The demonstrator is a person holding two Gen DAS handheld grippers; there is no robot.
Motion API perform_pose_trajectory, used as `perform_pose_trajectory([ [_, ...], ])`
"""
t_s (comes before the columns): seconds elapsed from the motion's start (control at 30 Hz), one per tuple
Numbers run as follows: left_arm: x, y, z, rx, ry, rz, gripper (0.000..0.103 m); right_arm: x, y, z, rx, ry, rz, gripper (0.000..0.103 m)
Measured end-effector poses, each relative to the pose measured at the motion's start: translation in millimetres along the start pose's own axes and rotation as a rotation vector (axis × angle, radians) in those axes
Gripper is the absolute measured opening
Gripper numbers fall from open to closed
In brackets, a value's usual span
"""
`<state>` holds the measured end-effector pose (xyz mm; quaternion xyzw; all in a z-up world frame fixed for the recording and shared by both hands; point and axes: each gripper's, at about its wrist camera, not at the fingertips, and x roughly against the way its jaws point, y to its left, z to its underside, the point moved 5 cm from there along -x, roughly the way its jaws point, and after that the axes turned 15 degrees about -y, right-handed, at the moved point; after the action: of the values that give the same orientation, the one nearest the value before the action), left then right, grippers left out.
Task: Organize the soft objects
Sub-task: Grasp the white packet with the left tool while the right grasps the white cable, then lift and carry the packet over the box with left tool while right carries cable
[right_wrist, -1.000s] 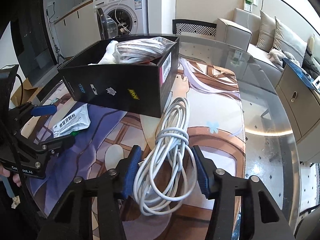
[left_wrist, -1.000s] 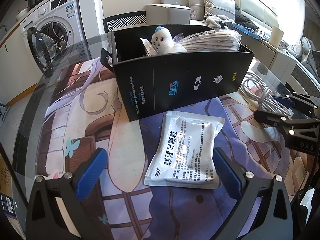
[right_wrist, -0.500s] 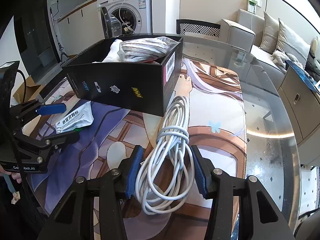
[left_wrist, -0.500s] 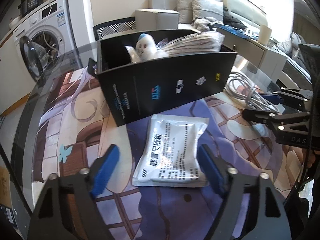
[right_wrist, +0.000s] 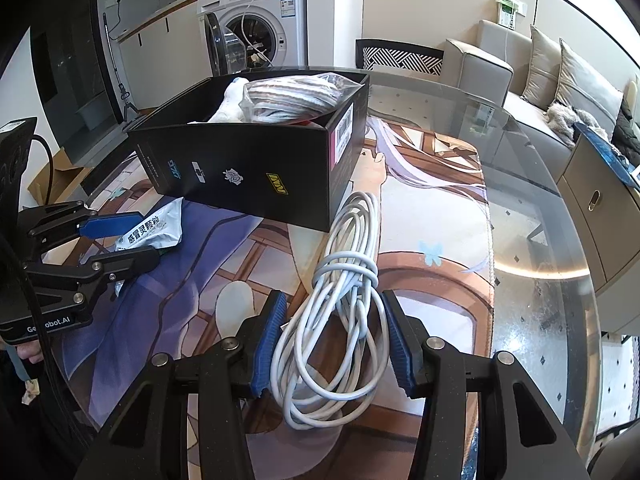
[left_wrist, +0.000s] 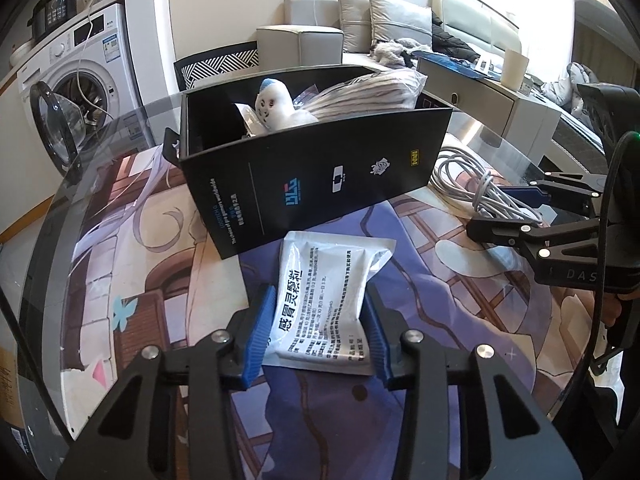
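Note:
A white printed pouch (left_wrist: pixel 328 280) lies on the picture mat in front of the black box (left_wrist: pixel 320 172). My left gripper (left_wrist: pixel 318 336) is closing on the pouch's near end; both blue pads touch its edges and the pouch bows upward. In the right wrist view, the coiled white cable (right_wrist: pixel 340 300) lies beside the box (right_wrist: pixel 248 168), and my right gripper (right_wrist: pixel 332 344) is shut on its near loops. The box holds a white plush toy (left_wrist: pixel 276 108) and a bagged striped cloth (left_wrist: pixel 372 92). The left gripper (right_wrist: pixel 136 236) shows at the left of the right wrist view.
The glass table (right_wrist: pixel 540 208) carries a printed mat (right_wrist: pixel 432 184) and curves away on the right. Behind it stand a washing machine (right_wrist: pixel 256 28) with its door open, a patterned chair (right_wrist: pixel 400 54) and a sofa (right_wrist: pixel 552 76). A cabinet (left_wrist: pixel 500 108) stands to the right.
The left jaws came from wide apart in to the pouch's edges, and the pouch now buckles between them. The right gripper stayed around the cable, its pads slightly closer together.

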<state>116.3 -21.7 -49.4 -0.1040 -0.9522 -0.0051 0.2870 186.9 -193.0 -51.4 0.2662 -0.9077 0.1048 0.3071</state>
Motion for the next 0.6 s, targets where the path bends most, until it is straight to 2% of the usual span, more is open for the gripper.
perform_pose_trajectory([
  [0.6, 13, 6, -8, 0.029, -0.031, 0.011, 0.038, 18, -7, -12, 0.016, -0.039, -0.013, 0.045],
])
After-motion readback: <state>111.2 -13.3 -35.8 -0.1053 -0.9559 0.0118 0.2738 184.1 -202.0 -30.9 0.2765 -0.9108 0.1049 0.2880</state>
